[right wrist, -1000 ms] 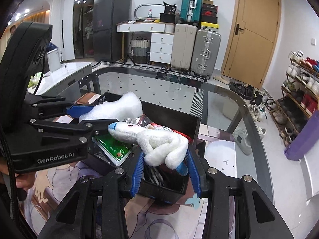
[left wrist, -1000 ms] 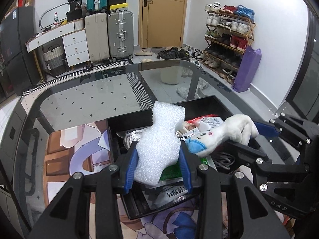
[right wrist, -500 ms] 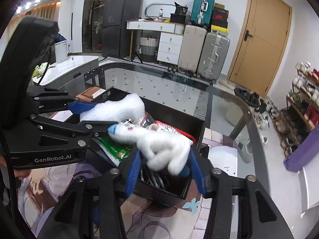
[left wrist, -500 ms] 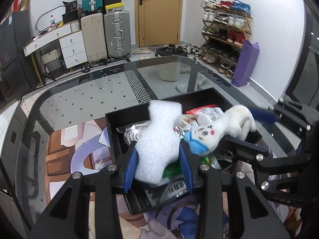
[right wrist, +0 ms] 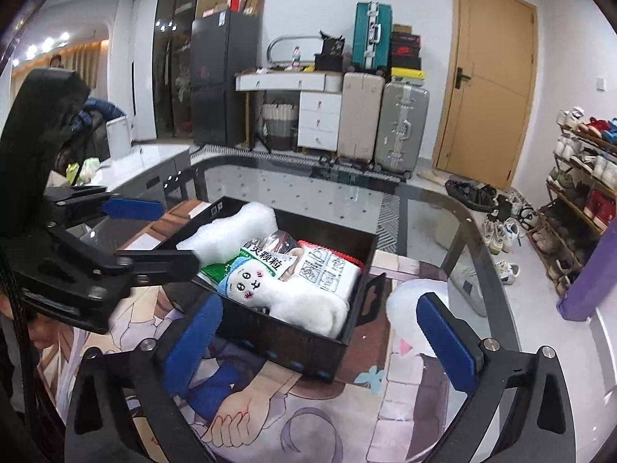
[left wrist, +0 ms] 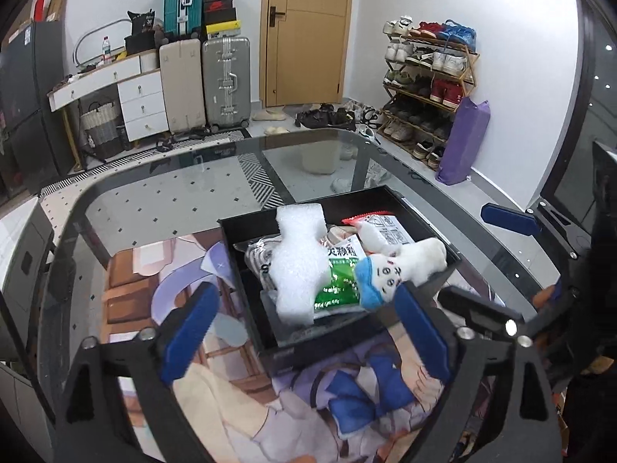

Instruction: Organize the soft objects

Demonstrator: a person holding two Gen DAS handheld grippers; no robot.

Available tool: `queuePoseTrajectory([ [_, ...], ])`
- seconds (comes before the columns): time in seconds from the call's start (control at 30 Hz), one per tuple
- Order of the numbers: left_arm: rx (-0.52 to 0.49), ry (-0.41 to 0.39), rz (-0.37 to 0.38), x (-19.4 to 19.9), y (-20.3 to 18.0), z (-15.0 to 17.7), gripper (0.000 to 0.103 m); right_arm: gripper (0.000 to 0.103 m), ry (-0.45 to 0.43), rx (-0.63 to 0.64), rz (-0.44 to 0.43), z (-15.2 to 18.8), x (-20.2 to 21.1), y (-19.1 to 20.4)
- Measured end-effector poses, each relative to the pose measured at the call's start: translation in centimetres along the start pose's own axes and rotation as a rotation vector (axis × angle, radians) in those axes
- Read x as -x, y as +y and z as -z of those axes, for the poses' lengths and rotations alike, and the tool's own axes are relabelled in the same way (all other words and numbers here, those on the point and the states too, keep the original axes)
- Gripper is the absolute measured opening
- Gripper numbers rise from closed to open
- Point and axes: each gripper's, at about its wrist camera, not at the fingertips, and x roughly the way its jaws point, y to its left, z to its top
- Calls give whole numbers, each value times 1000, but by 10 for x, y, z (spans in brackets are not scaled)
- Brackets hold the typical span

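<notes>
- Left wrist view: the left gripper (left wrist: 304,332) stands with its blue pads spread wide, having just been opening, and nothing sits between them.
- Beyond the fingertips, the white foam piece (left wrist: 299,262) lies in the black box (left wrist: 246,289) on top of snack packets. Its long axis runs from the near edge of the box toward the far wall, the broader end near.
- Just right of it, the plush toy (left wrist: 401,270) lies across the box. Its blue-capped face is toward the foam, its white body running up and right onto the box's right rim.
- A green packet (left wrist: 337,281) lies under both, between them.
- The right gripper (left wrist: 478,262) shows at the right edge, its pads apart.
- Right wrist view: the right gripper (right wrist: 320,335) is released too, its jaws having just opened, with only the near wall of the black box (right wrist: 293,343) between the pads.
- The plush toy (right wrist: 285,289) lies inside along that near wall, head left with the face up, body running right and down toward the near right corner.
- The foam piece (right wrist: 235,231) lies behind it on the left side, its long axis slanting from lower left to upper right.
- The left gripper (right wrist: 150,235) reaches in from the left, open, its lower finger over the box's left rim.
- The box rests on a printed mat (right wrist: 385,405) on the glass table (right wrist: 308,189).
</notes>
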Motion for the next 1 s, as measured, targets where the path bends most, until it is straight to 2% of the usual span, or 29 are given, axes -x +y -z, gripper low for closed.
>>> queuePoseTrajectory([
  [0.07,-4,-38,-23,11,0,5,103,102,-8,-17,10,4,5,-2],
  [0.2,15,-115,-62,26,3,21,103,102,-51,-76,11,15,15,-6],
  [0.43,113,-145,-60,18,15,41,103,102,-88,-105,-18,28,24,-2],
  [0.57,111,-162,-102,11,15,48,103,102,-108,-105,-26,30,25,4],
  [0.83,126,-204,-130,9,21,58,103,102,-146,-122,-37,33,24,3],
  [1.0,137,-203,-137,8,23,58,103,102,-146,-103,-33,33,22,5],
])
